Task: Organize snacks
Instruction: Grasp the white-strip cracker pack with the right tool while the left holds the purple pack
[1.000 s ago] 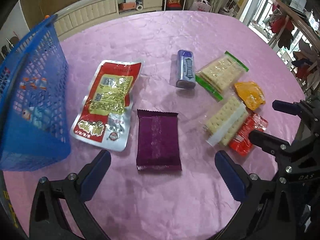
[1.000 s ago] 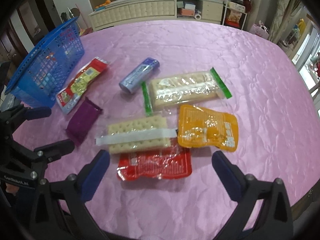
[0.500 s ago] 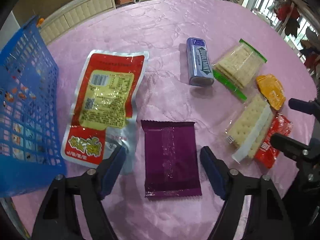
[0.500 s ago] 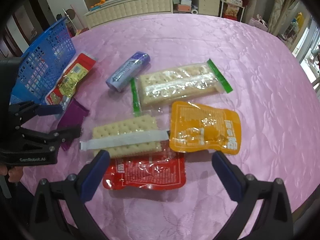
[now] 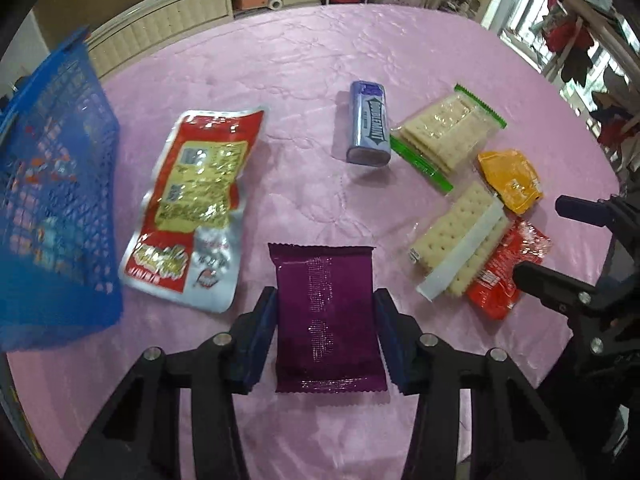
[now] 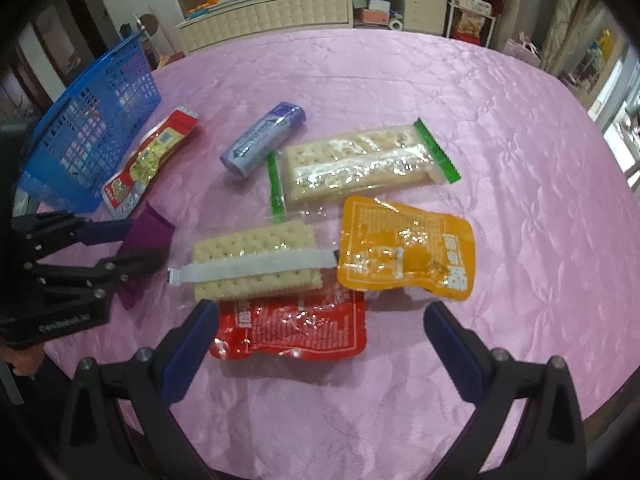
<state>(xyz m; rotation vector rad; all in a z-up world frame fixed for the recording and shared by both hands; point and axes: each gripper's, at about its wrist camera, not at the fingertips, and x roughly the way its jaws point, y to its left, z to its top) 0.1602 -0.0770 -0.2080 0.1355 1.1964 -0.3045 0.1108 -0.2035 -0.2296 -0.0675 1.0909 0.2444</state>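
My left gripper [image 5: 326,308] is shut on a purple snack packet [image 5: 326,312], its pads against both long edges, the packet at the pink tablecloth. The packet also shows in the right wrist view [image 6: 146,236] between the left gripper's fingers [image 6: 104,230]. My right gripper [image 6: 320,328] is open and empty, low over a red packet [image 6: 292,330]. A blue basket [image 5: 48,200] stands at the left. A red and yellow pouch [image 5: 192,204], a blue gum box [image 5: 370,124], two cracker packs [image 5: 452,126] [image 5: 460,240] and an orange pouch [image 5: 510,180] lie on the cloth.
The round table's edge [image 6: 592,380] runs close on the right. A white cabinet [image 6: 280,12] and shelves stand behind the table. A clothes rack [image 5: 580,32] stands at the far right.
My left gripper has moved forward and down and closed from open onto the purple packet. My right gripper has shifted slightly closer to the red packet and stays open.
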